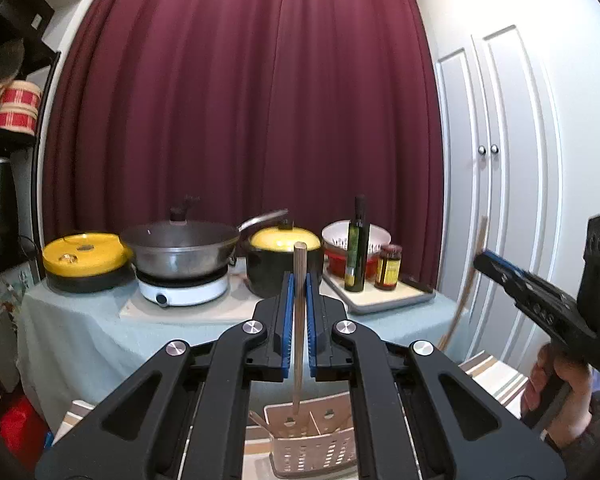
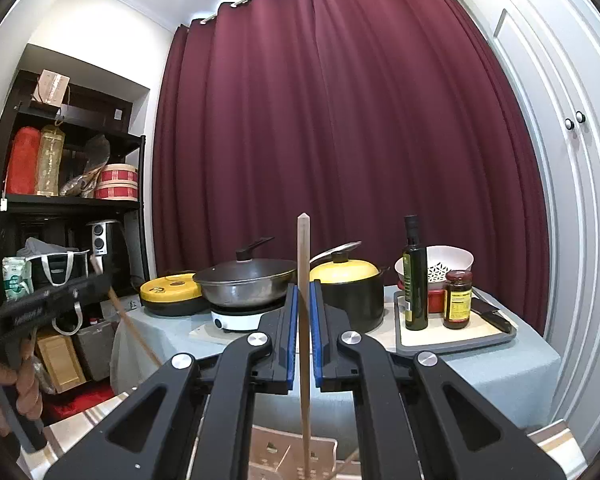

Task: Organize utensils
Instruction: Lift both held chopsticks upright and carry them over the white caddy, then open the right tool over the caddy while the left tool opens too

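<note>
**Two chopsticks held upright over the utensil holder**

While we look along the left gripper [image 1: 299, 312], we see its blue-padded jaws pinching a brown chopstick [image 1: 299, 320] that stands nearly upright, its lower end reaching down into a compartment of the beige slotted utensil holder [image 1: 312, 440] just below. Another wooden stick already leans in the holder's left side. Behind, on the table [image 1: 80, 320] with its pale cloth, we see from left to right a yellow-lidded pan [image 1: 85, 258], a lidded wok [image 1: 180, 246] on a white burner, a black pot with a yellow lid [image 1: 285, 264], then a tray [image 1: 380, 300] carrying an oil bottle [image 1: 357, 248] and a sauce jar [image 1: 388, 266], with a white colander behind them.

Farther right, the right gripper [image 2: 304, 332] has its jaws closed on a paler chopstick [image 2: 303, 300], also upright, its tip above the holder [image 2: 292, 456]; we cannot tell which compartment it is over. A hand [image 1: 560, 392] grips that tool's handle at the edge of the left view.
</note>
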The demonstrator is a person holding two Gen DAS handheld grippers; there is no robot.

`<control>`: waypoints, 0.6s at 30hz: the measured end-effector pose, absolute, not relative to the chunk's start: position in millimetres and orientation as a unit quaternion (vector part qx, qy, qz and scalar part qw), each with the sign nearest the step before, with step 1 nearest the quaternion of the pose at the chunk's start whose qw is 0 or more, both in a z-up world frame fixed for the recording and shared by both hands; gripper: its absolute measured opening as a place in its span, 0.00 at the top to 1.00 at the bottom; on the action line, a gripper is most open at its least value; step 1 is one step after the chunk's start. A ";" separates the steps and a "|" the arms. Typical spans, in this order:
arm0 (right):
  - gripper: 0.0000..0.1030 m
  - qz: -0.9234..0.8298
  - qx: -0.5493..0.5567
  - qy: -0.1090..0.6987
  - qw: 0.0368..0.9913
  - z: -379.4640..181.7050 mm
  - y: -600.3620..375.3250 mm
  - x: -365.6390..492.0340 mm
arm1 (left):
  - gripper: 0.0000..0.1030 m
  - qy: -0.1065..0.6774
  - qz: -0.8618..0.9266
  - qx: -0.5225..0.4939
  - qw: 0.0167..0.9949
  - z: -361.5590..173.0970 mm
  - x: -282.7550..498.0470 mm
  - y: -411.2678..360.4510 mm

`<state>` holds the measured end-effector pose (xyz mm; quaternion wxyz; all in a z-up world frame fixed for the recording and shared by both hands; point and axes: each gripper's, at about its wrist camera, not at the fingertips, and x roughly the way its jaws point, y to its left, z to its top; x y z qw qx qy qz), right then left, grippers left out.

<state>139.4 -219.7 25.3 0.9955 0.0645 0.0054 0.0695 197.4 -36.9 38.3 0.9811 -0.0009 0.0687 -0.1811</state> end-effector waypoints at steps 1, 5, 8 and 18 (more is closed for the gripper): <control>0.93 0.070 0.065 0.006 0.995 24.0 -218.3 142.4 | 0.94 0.073 -0.182 -0.001 0.980 35.1 199.8 -36.3; 0.93 0.070 0.065 0.016 0.995 10.8 -212.8 159.8 | 0.94 0.095 -0.186 0.002 0.978 20.0 211.2 -38.5; 0.93 0.068 0.060 0.027 0.995 0.1 -207.2 168.8 | 0.94 0.107 -0.189 0.002 0.976 10.5 217.7 -37.1; 0.69 0.060 0.063 0.063 0.994 -21.5 -207.6 170.5 | 0.83 0.147 -0.201 0.000 0.969 -19.3 224.0 -40.0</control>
